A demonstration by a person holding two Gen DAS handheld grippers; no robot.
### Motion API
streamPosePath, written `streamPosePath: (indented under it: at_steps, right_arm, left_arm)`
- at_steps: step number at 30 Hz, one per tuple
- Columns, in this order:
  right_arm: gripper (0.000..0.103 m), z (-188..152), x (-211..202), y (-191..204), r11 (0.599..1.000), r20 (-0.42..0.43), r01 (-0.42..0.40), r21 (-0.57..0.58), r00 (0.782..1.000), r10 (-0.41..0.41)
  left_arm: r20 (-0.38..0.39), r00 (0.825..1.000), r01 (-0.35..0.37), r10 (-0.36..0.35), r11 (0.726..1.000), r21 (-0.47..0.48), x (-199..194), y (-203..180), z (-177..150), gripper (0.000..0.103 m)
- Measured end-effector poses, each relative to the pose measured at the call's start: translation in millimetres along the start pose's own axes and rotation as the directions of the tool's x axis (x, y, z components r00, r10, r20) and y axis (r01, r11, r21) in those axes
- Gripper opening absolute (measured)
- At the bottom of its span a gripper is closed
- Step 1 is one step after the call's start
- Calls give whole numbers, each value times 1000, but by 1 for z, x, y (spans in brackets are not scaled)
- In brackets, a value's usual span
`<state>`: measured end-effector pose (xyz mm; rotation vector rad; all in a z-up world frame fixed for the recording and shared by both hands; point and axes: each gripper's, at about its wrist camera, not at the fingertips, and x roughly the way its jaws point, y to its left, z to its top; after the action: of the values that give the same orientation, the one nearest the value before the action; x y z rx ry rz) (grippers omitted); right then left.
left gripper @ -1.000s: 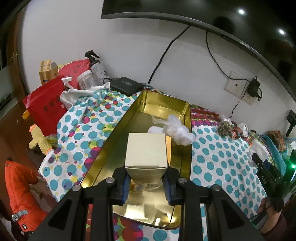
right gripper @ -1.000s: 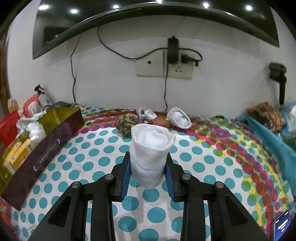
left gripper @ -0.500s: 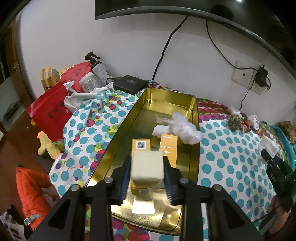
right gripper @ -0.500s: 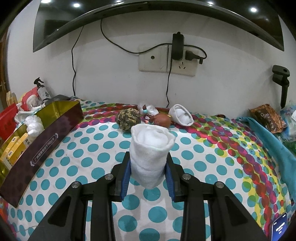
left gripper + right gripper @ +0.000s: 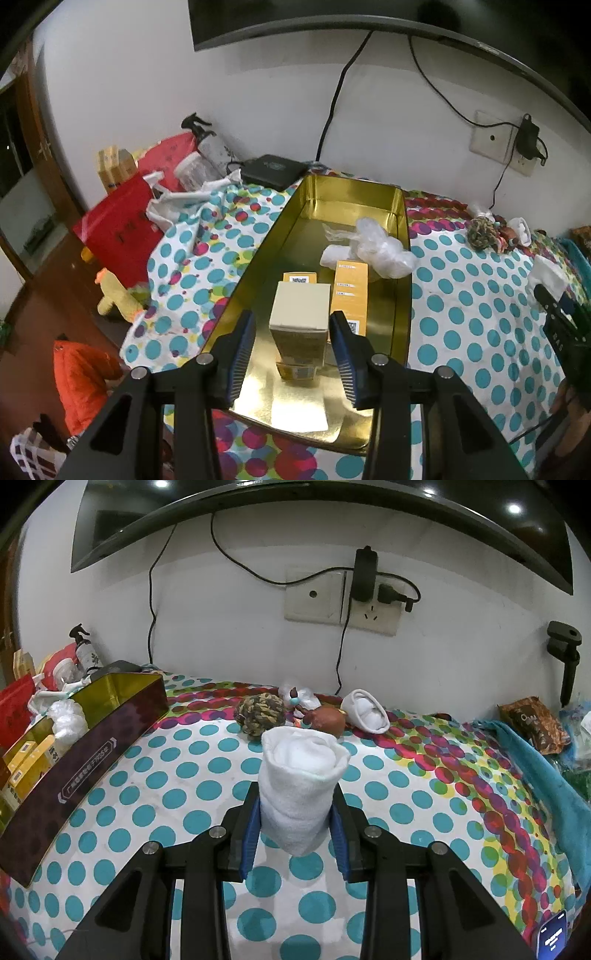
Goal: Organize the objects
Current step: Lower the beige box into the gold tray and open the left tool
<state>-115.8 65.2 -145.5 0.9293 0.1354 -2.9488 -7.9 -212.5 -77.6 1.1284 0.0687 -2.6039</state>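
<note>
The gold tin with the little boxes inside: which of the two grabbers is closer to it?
Left. The left gripper hangs open directly over the gold tin, straddling a cream box. The right gripper is off to the tin's side, holding a white rolled towel.

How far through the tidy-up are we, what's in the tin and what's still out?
Done: the gold tin holds two orange boxes, a plastic bag and the cream box, between the open left gripper. In hand: the right gripper clamps a rolled white towel. Left: woven ball, brown object, white sock.
</note>
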Motion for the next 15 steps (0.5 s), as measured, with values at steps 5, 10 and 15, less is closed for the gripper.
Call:
streamPosePath:
  at_steps: [5,10,15]
  right_arm:
    - [32,0,0,1,1000,-1,3,-2,1000,-3]
    - [32,0,1,2,1000,1,3,-11,1000,-3]
    - [32,0,-3,7,999,19,-2,-37,1000,3]
  left_arm:
    - [20,1000,9,-9,1000,-5,-11,3,-5,54]
    - [32,999,9,-8,1000,-28,-23,19,-14,55]
    - [30,1000,1,1,999,-52,-31,41,-27,55]
